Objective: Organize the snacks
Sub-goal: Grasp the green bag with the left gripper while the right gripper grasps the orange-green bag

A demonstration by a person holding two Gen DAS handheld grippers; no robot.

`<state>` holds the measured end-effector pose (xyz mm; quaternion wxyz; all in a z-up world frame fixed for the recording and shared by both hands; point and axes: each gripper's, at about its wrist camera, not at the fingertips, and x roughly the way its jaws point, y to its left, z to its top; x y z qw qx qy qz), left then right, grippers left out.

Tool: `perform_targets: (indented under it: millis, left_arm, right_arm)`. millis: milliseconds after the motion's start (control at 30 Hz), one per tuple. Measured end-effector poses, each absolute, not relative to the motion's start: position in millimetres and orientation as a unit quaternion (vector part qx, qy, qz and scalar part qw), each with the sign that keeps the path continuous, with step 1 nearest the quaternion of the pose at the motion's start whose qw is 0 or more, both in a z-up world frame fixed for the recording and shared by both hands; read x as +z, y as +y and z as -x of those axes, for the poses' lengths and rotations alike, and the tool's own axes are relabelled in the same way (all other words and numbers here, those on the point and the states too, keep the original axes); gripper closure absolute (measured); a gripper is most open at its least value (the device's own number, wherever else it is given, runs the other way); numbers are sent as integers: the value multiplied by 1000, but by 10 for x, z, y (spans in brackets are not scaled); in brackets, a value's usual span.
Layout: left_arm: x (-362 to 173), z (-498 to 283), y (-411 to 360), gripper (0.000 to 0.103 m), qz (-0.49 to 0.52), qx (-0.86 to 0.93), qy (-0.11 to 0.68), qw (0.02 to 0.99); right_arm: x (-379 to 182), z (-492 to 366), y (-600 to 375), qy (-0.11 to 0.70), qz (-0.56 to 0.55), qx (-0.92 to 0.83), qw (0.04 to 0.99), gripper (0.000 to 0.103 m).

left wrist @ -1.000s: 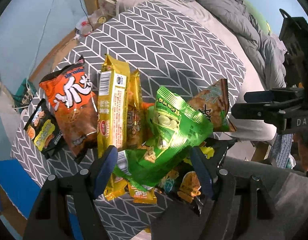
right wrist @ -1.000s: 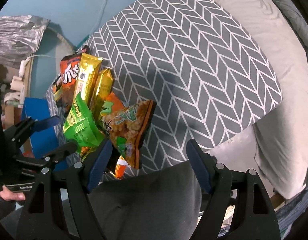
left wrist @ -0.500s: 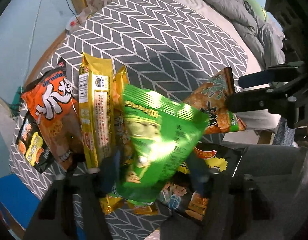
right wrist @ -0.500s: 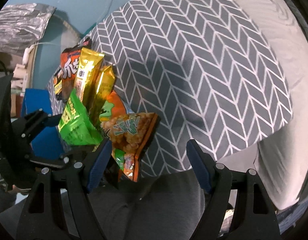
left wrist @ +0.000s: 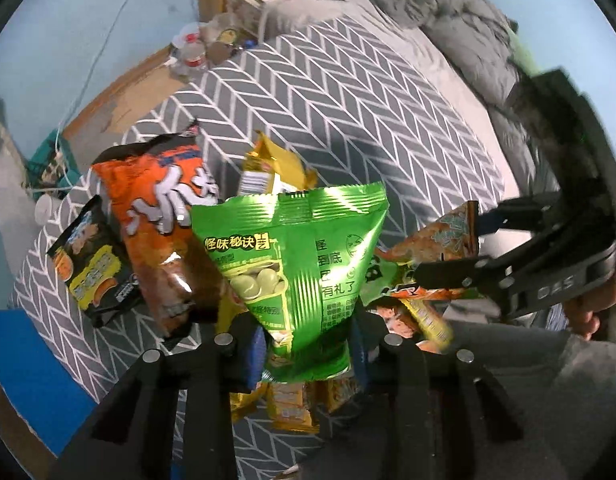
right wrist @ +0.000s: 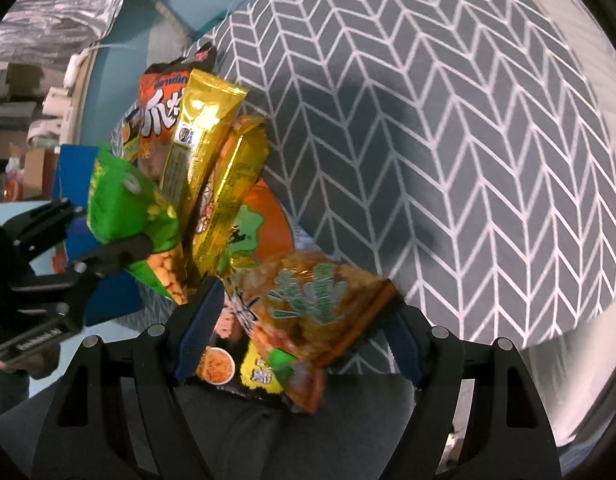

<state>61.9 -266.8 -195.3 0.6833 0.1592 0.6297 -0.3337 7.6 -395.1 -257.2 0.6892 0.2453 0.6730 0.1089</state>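
My left gripper [left wrist: 308, 350] is shut on a green pea snack bag [left wrist: 295, 264] and holds it up above the pile; it also shows in the right wrist view [right wrist: 127, 204]. My right gripper [right wrist: 295, 320] is open, its jaws on either side of an orange snack bag [right wrist: 316, 300] with green lettering, which also shows in the left wrist view [left wrist: 440, 248]. On the grey chevron cloth [left wrist: 328, 92] lie an orange chip bag [left wrist: 163, 232], gold packs [right wrist: 203, 132] and a black bag [left wrist: 87, 264].
A black and yellow bag [right wrist: 259, 372] lies under the orange snack bag. A grey duvet [left wrist: 460, 32] lies on the bed behind. A blue box [left wrist: 23, 368] stands at the left. Bottles and clutter [left wrist: 195, 48] sit beyond the cloth's far edge.
My left gripper closed on the green pea bag and lifted it upright off the pile. My right gripper moved in around the orange snack bag.
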Motion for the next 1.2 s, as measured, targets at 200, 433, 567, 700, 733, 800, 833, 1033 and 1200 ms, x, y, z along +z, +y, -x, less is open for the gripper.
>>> perform_targets:
  millis: [200, 433, 567, 700, 733, 800, 833, 1033, 1200]
  left_arm:
    - [-1889, -711, -2568, 68, -136, -316, 631, 696]
    - [-1837, -700, -2438, 68, -108, -285, 633, 711]
    - [-1792, -695, -2327, 68, -91, -264, 636, 720]
    - [-1747, -692, -2208, 68, -76, -247, 635, 728]
    - [-1736, -697, -2172, 68, -71, -242, 635, 730]
    - [-1723, -713, -2113, 68, -61, -234, 635, 734]
    - [-1716, -724, -2084, 68, -56, -230, 635, 735]
    - [-1657, -743, -1928, 68, -36, -216, 631, 744]
    - [-1604, -750, -1793, 68, -20, -209, 629, 748]
  right_arm:
    - [-2624, -228, -3866, 686, -224, 134, 679, 26]
    - [-2629, -356, -3763, 694, -201, 164, 672, 41]
    - [-2590, -389, -3622, 694, -185, 172, 674, 57]
    - [-2464, -384, -3543, 684, -164, 173, 690, 68]
    - [-2438, -381, -3537, 682, -159, 172, 693, 68]
    - [-2404, -365, -3561, 678, -157, 168, 698, 69]
    - [-2385, -356, -3585, 675, -160, 165, 701, 70]
    - [-2286, -329, -3827, 663, -180, 146, 712, 71]
    - [-2152, -287, -3968, 654, -180, 126, 723, 71]
